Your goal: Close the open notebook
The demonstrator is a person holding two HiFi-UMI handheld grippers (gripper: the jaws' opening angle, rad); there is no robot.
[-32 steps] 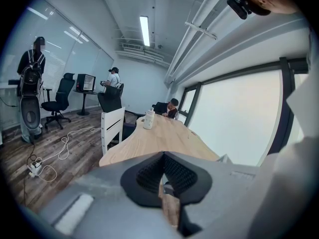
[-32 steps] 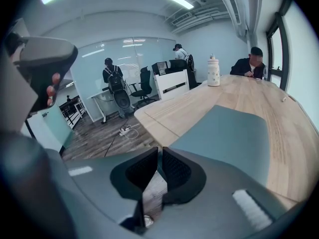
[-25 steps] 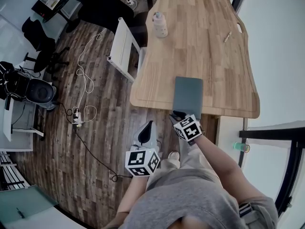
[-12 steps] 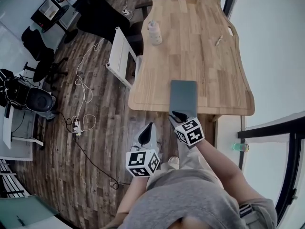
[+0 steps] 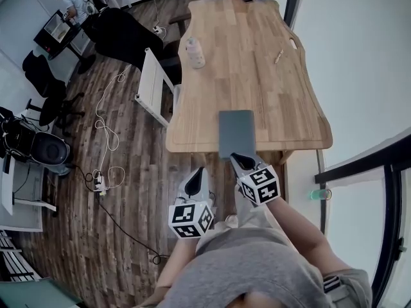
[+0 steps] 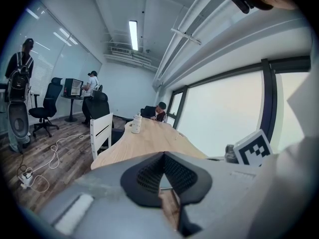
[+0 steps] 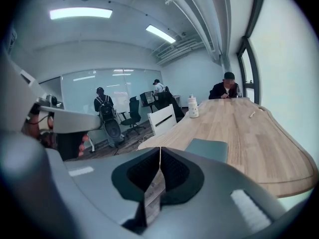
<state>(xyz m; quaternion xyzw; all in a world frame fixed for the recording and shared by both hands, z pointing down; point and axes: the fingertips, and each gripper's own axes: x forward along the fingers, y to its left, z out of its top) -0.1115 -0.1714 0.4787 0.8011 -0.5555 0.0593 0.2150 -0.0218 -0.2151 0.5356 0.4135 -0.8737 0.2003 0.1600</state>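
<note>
The notebook (image 5: 236, 133) lies flat and shut on the wooden table (image 5: 257, 63), grey cover up. It sits right at the near edge, a touch right of the middle. So the job looks done from here.

The right gripper (image 5: 239, 158) hangs just off that near edge, close to the notebook's near end but not on it. Its jaws have just been closing and now sit together with nothing between them. The left gripper (image 5: 199, 172) is lower and to the left, over the floor, its tips also meeting on nothing.

What could go wrong? The book sits so near the lip that its near end may overhang a little. A careless swing of the right gripper could clip it and tip it to the floor. The cover might also lift again if the spine is stiff, though it shows no gap now.

Further up the table stand a bottle (image 5: 195, 53) on the left and a pen (image 5: 279, 57) on the right, both well clear.

As for writing, the cover looks plain, the bottle's label is too small to read, and the gripper cubes carry only black-and-white square patterns.
</note>
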